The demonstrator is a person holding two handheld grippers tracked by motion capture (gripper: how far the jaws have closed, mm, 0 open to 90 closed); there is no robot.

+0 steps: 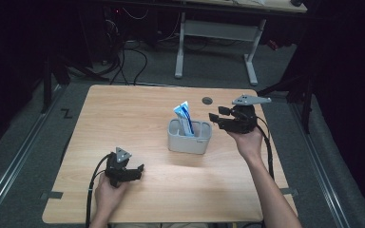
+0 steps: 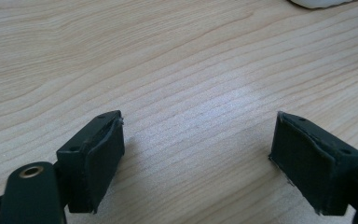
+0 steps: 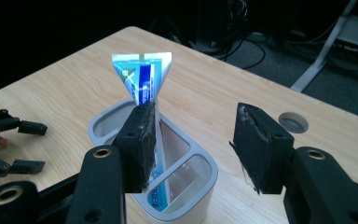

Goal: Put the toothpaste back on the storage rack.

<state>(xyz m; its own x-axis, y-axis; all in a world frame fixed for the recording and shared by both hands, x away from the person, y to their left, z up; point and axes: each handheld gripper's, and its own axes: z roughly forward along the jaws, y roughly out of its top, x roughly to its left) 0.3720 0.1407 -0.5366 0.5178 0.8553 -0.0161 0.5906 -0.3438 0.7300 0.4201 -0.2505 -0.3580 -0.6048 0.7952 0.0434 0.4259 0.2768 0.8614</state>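
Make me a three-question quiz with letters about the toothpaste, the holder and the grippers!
1. Where is the toothpaste tube?
A. flat on the table
B. standing in the grey holder
C. on the floor

2. How many compartments does the holder have?
A. two
B. five
C. none

3. How is the left gripper?
A. open, nothing between its jaws
B. shut on the tube
C. shut on a cup

Answers: 1 B, the tube rises out of the holder in the right gripper view. 2 A, one divider splits it. 3 A, bare table shows between the jaws.
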